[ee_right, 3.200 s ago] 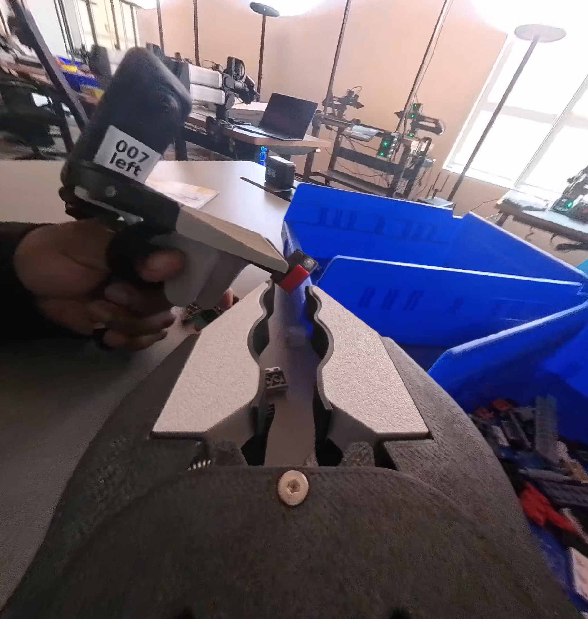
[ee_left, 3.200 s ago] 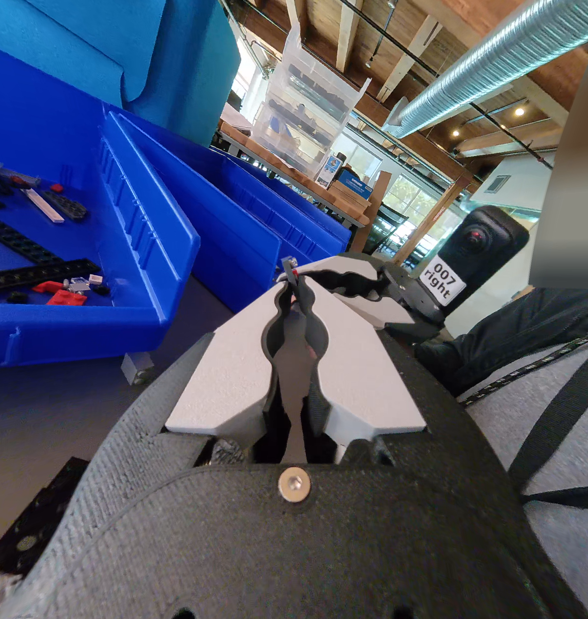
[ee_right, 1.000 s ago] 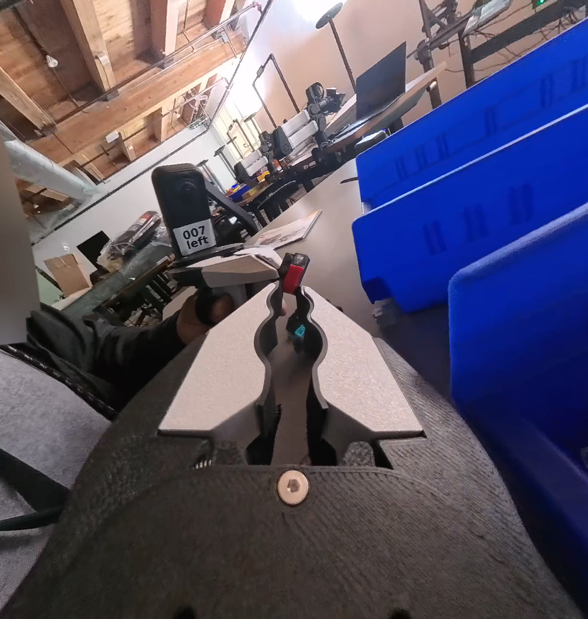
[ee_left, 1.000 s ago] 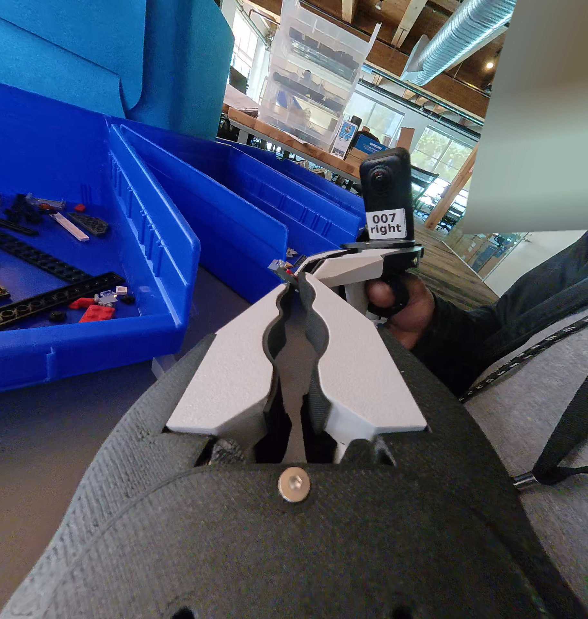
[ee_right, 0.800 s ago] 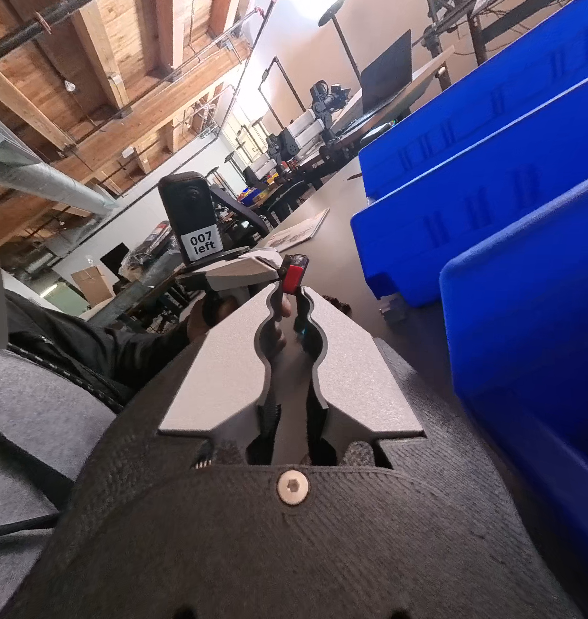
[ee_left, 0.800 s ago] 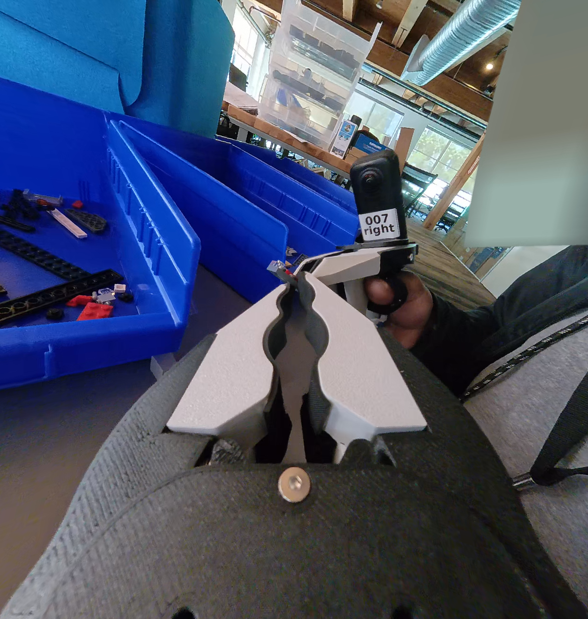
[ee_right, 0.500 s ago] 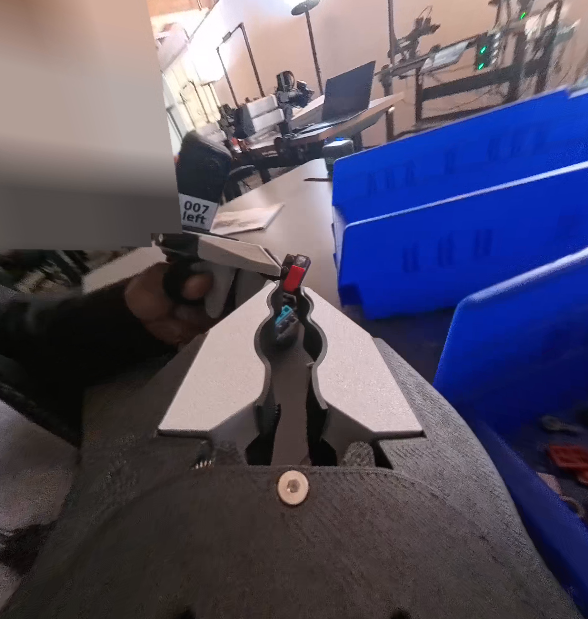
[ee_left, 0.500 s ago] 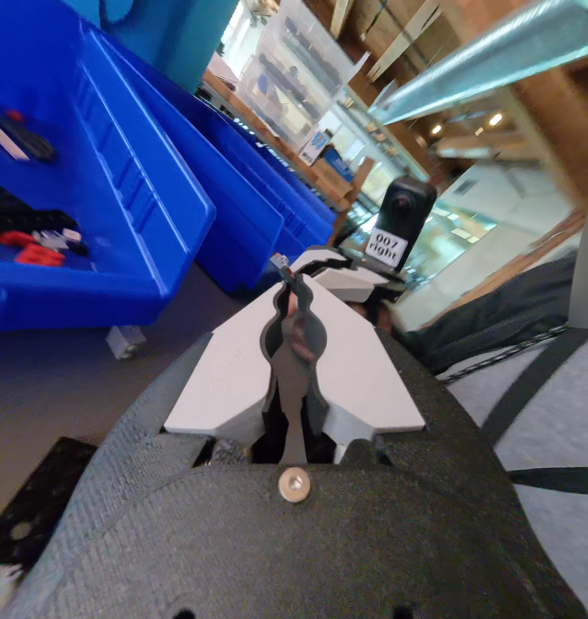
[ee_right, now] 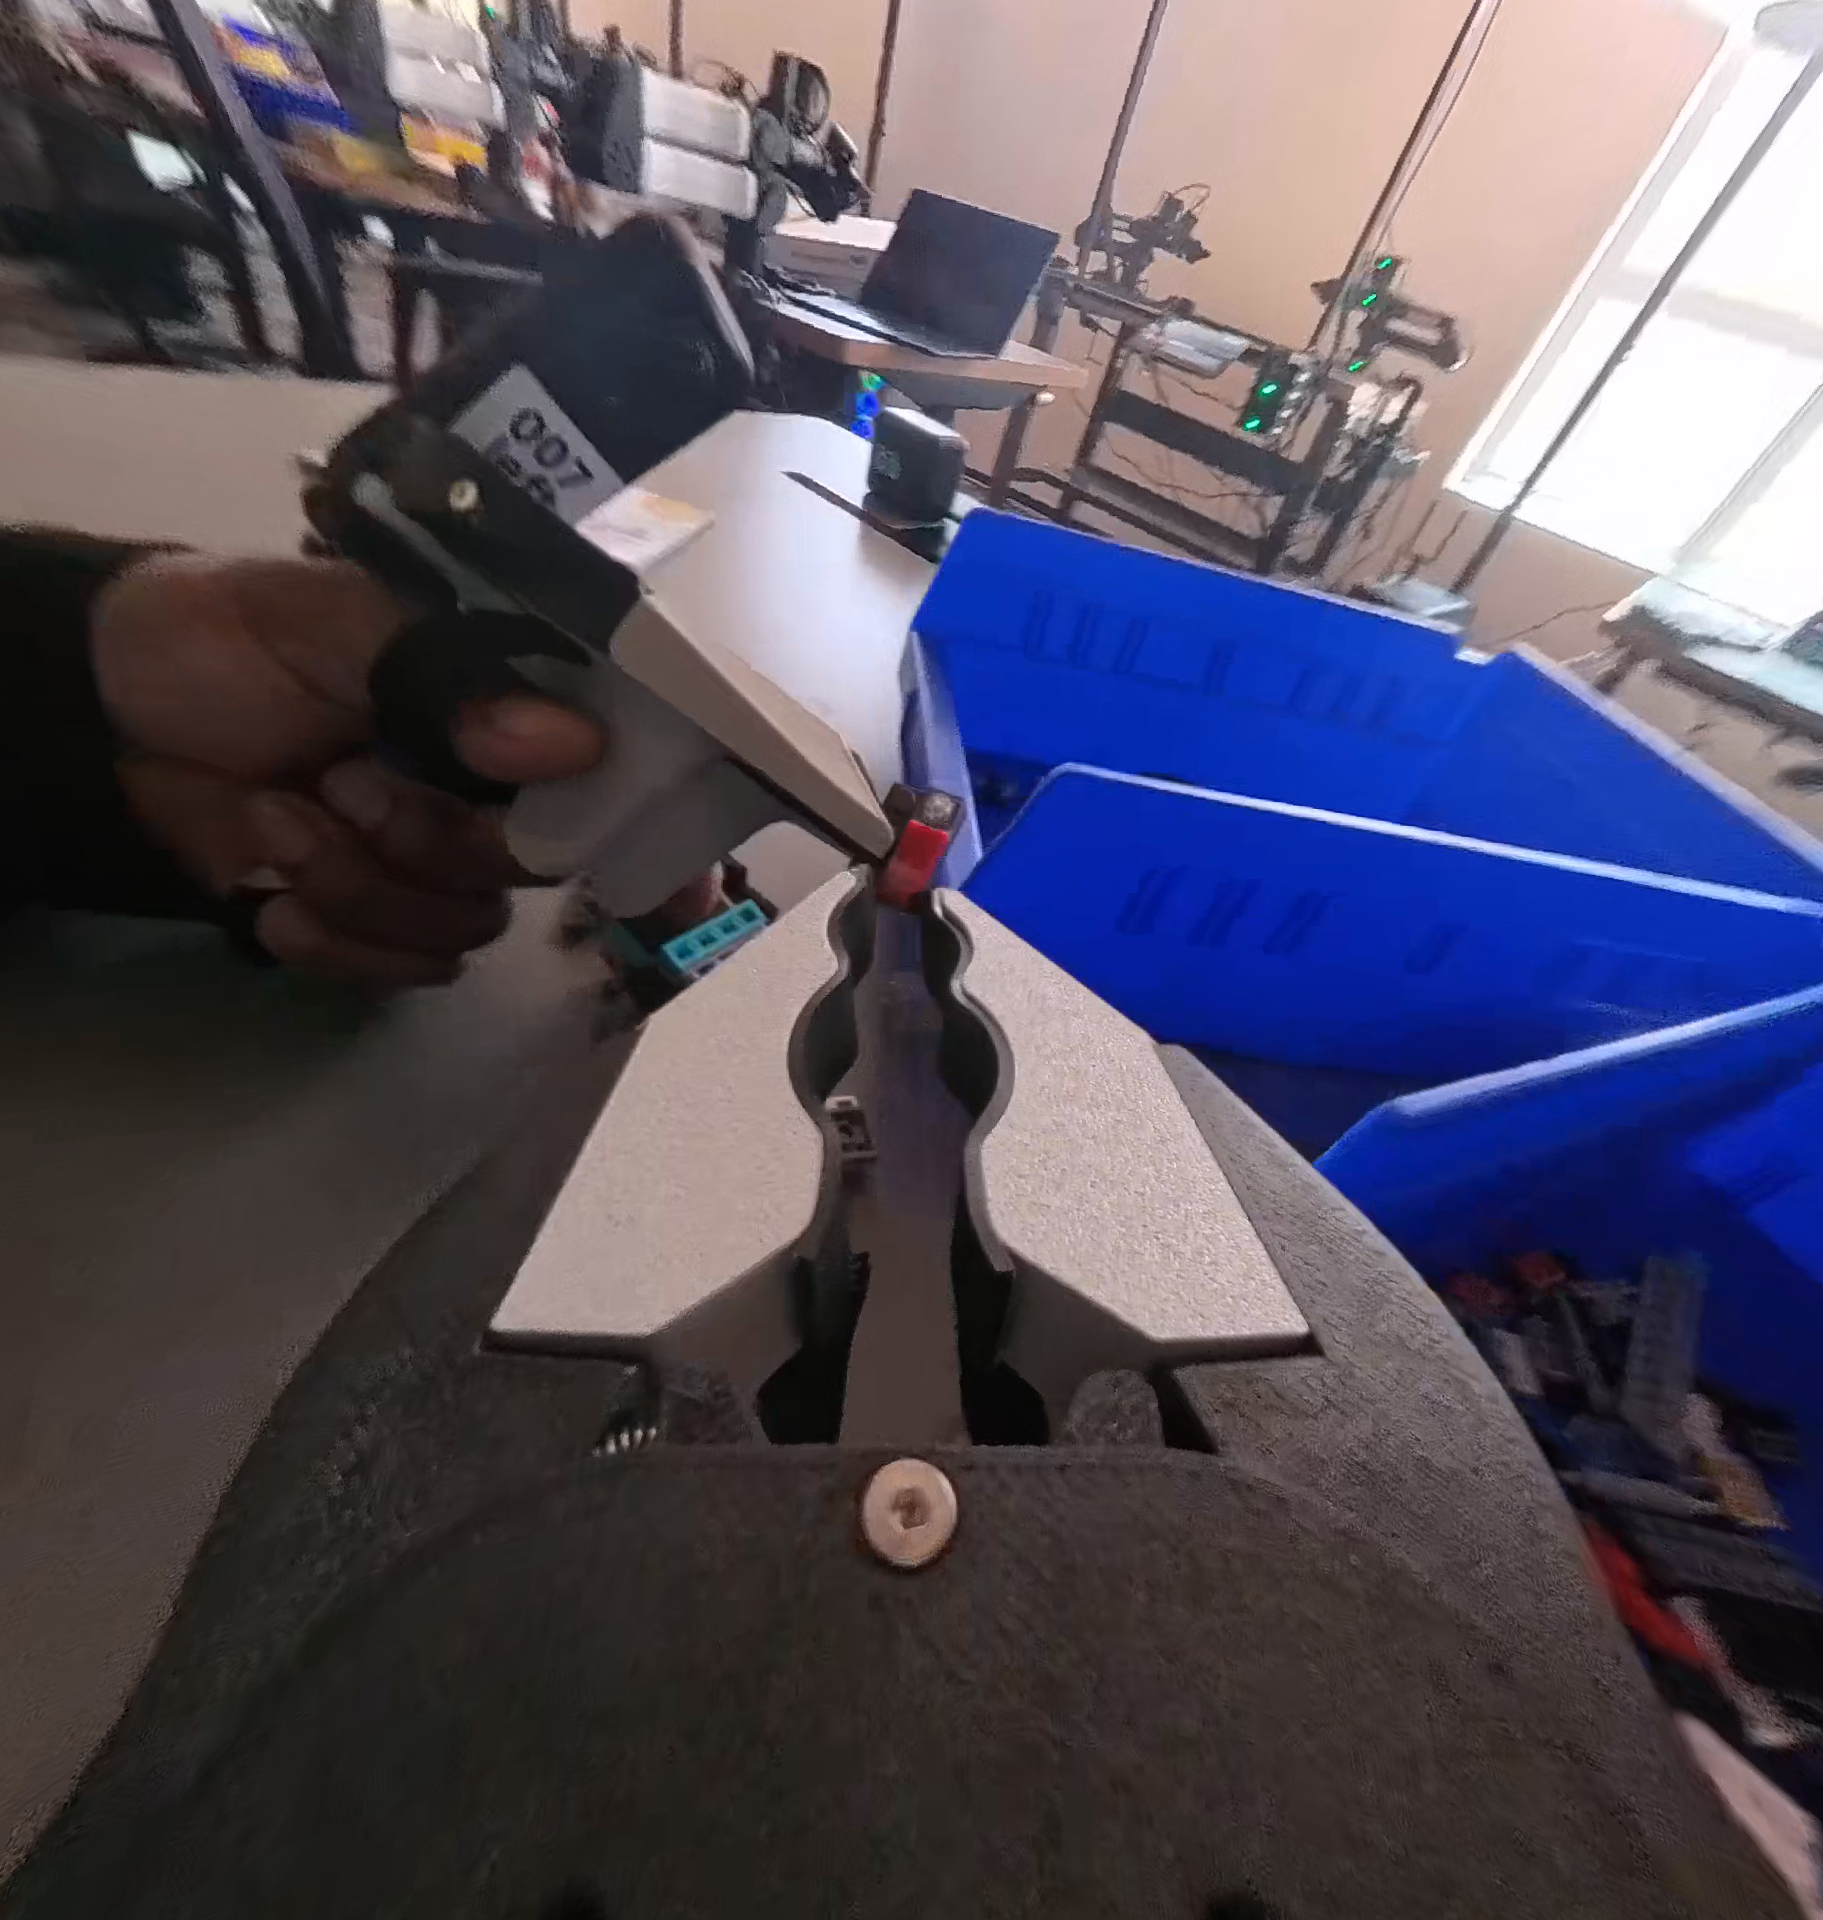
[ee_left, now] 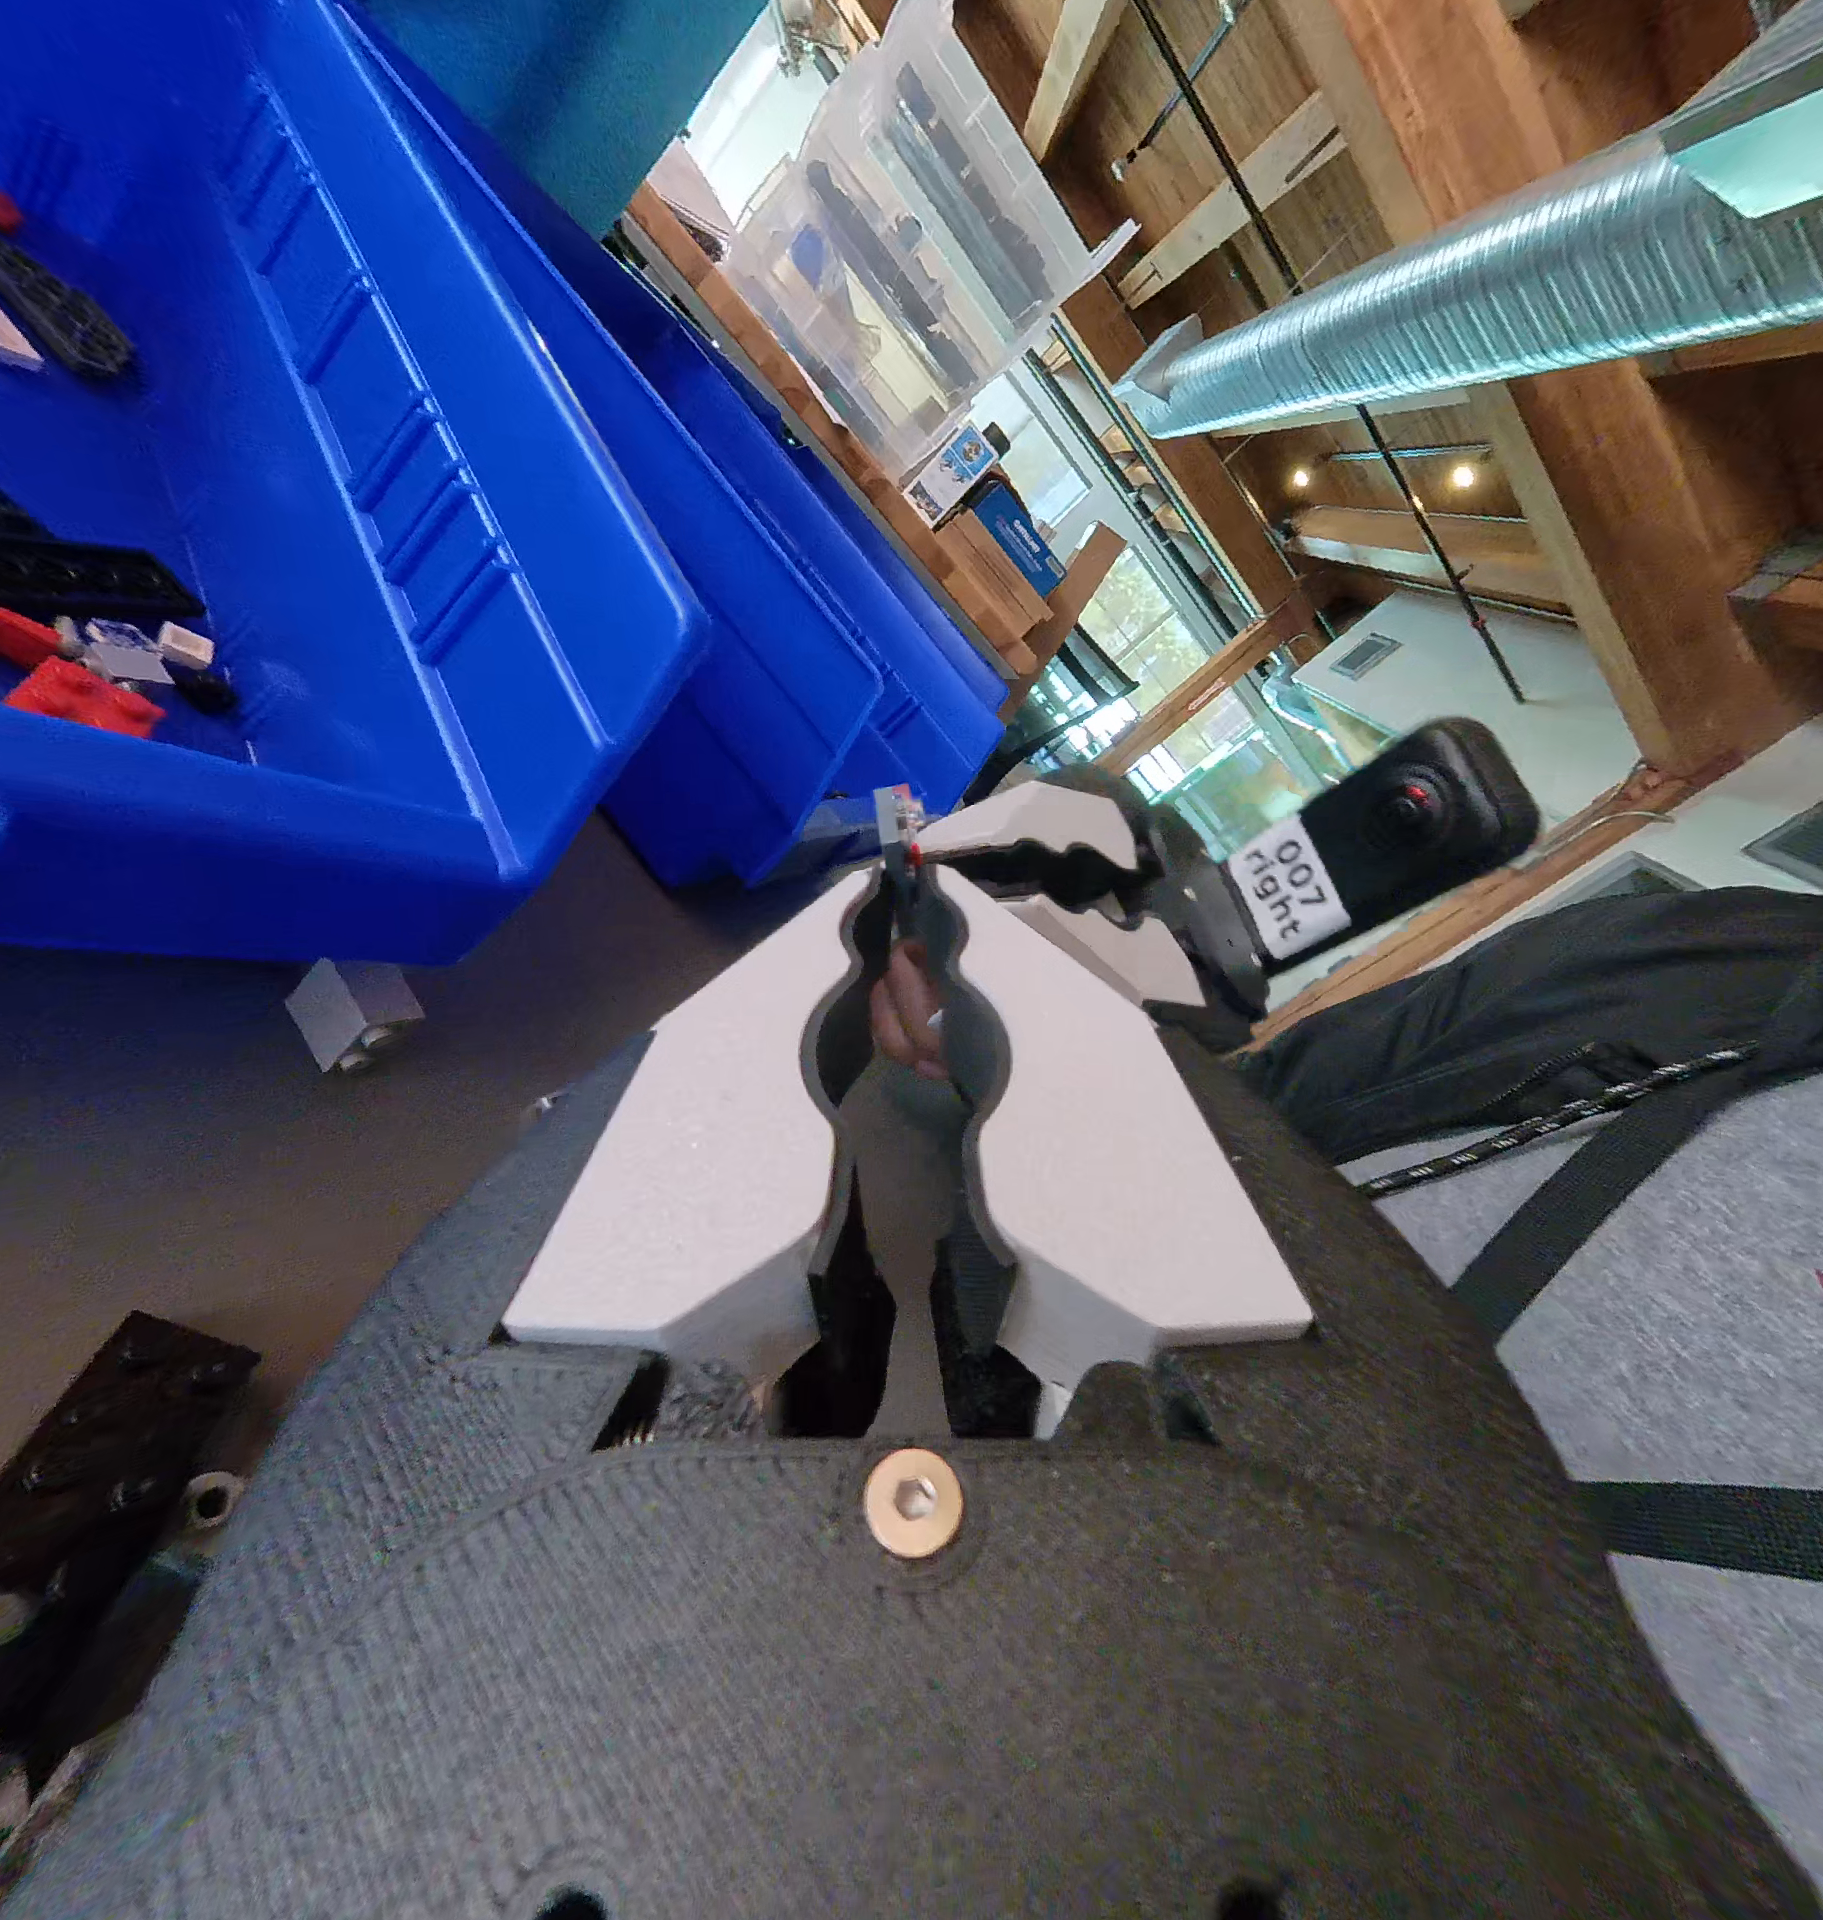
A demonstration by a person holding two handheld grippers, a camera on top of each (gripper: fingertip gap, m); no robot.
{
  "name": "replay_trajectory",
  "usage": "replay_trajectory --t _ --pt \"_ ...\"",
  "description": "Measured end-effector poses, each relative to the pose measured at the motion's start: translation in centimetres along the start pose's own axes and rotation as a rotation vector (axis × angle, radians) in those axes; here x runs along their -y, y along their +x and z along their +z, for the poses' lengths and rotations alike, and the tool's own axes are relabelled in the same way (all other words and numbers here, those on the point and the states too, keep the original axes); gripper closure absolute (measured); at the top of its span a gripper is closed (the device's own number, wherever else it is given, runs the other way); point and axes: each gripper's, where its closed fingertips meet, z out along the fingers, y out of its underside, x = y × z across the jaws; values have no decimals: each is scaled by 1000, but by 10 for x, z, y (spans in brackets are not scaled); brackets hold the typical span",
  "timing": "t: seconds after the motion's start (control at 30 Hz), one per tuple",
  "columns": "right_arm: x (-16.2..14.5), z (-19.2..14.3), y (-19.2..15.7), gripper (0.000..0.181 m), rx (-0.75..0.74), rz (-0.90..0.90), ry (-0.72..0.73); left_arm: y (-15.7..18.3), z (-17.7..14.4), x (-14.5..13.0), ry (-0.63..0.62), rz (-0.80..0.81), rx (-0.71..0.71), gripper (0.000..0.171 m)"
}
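Both grippers meet tip to tip above the grey table. In the right wrist view my right gripper [ee_right: 899, 899] is shut on a small red brick [ee_right: 912, 862]. My left gripper [ee_right: 879, 831] comes in from the left, held by a hand [ee_right: 294, 748], and is shut on a small dark grey piece [ee_right: 925, 805] that sits against the top of the red brick. In the left wrist view my left gripper [ee_left: 899, 883] pinches the grey piece [ee_left: 891, 826] edge-on. The right gripper [ee_left: 933, 854] reaches in from the right and touches it; only a speck of red shows there.
Several blue bins [ee_left: 574, 582] stand ahead on the table; one holds black, red and white pieces [ee_left: 76, 686], another a heap of mixed pieces [ee_right: 1634, 1434]. A grey brick [ee_left: 356, 1013], a black plate [ee_left: 86, 1455] and a teal brick [ee_right: 715, 935] lie on the table. Only a small space, under 4 cm, lies between the two pairs of fingers. Left tips and right tips are each some 12 cm from the black plate [ee_left: 86, 1455].
Both grippers have rolled and swung together, so the views have turned back toward the bins. The tips stay joined and each grip is unchanged.
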Motion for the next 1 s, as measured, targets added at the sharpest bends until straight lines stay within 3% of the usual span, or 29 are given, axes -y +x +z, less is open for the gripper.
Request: replay_trajectory --t 0.13,0.23,0.43,0.7,0.87,1.0 --pt "-1 0 0 173 -85 -201 -34 -2 0 0 11 7 22 167" --pt "-1 0 1 174 -93 -241 -41 -3 1 -1 10 52 48 167" --pt "0 -1 1 175 28 44 -10 -3 0 -1 -15 206 126 167" --pt "-3 -1 1 174 136 291 -6 -5 0 -2 -30 220 137 167" --pt "-6 0 0 174 171 368 -20 -7 0 -4 -46 223 146 167" --pt "-12 1 -1 175 126 257 -82 -12 -1 -7 -74 234 178 167"
